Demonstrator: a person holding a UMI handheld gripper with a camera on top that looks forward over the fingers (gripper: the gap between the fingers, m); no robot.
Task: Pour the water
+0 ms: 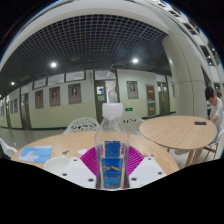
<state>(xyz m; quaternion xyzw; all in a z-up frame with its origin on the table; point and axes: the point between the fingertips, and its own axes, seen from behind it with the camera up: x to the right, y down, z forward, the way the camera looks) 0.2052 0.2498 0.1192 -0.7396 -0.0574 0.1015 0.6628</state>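
Observation:
A clear plastic water bottle (pixel 112 148) with a blue label and a white cap stands upright between my fingers. My gripper (pixel 112 166) has its two pink pads (pixel 90 158) pressed on the bottle's sides at label height. The bottle rises in front of a round wooden table (pixel 58 147) just ahead. Its base is hidden between the fingers, so I cannot tell whether it rests on anything.
A blue-and-white packet (pixel 36 154) lies on the near table to the left. A second round wooden table (pixel 178 131) stands to the right with white chairs (pixel 83 126) around. A person (pixel 214 103) sits at the far right. A wall with doors and posters lies beyond.

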